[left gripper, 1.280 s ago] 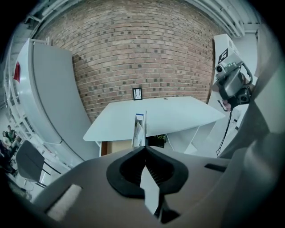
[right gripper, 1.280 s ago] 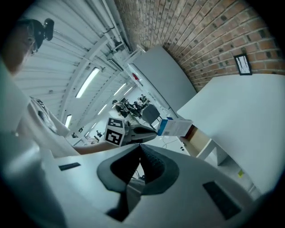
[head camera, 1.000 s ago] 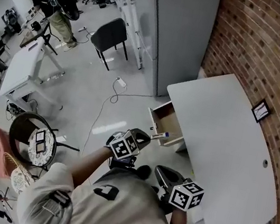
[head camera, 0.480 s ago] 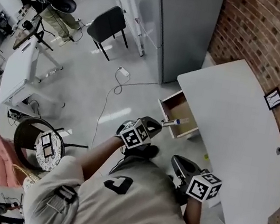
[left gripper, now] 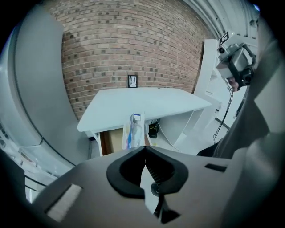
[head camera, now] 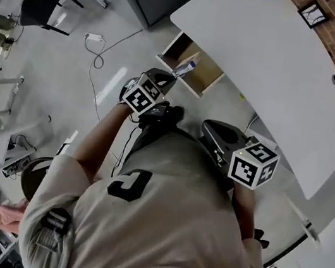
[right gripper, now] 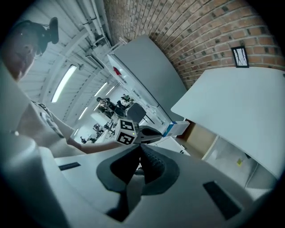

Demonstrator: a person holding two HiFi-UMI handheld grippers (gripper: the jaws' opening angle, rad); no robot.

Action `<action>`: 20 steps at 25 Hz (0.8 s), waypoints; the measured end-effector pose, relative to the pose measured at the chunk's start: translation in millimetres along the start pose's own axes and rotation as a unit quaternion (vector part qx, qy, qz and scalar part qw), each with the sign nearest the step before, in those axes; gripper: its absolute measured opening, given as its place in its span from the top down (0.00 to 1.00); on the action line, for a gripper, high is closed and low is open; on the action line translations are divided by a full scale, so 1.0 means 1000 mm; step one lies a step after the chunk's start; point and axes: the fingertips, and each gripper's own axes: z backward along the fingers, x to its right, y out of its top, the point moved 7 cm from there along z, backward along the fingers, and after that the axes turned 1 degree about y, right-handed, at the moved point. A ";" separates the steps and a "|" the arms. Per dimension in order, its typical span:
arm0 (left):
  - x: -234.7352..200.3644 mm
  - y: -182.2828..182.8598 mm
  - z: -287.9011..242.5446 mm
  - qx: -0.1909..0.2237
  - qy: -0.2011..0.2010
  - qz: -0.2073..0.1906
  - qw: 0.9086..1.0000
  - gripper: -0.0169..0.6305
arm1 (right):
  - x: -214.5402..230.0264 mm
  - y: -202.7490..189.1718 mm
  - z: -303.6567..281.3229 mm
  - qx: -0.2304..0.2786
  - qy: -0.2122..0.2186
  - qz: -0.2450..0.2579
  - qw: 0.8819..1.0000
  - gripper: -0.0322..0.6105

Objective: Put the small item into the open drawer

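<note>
The left gripper (head camera: 172, 77) pinches the lower end of a small white-and-blue cardboard carton (head camera: 186, 67) between jaws closed tight on it. It holds the carton upright at the front edge of the open wooden drawer (head camera: 206, 83) beneath the white surface (head camera: 266, 45). The right gripper (head camera: 207, 127) hangs back, jaws together on nothing. The carton looks light, thin-walled and crushable, so a gentle grip across its flat faces seems safest.
</note>
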 end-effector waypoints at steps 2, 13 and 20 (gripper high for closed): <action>-0.016 0.000 -0.022 -0.011 -0.017 -0.017 1.000 0.97 | 0.005 0.006 -0.003 0.005 -0.019 -0.011 1.000 0.95; -0.037 -0.035 -0.144 -0.095 -0.102 -0.047 0.989 0.97 | 0.016 -0.018 -0.010 -0.011 -0.112 -0.074 0.991 0.95; -0.034 -0.053 -0.199 -0.122 -0.128 -0.052 0.983 0.97 | 0.025 -0.038 -0.006 -0.026 -0.136 -0.122 0.983 0.95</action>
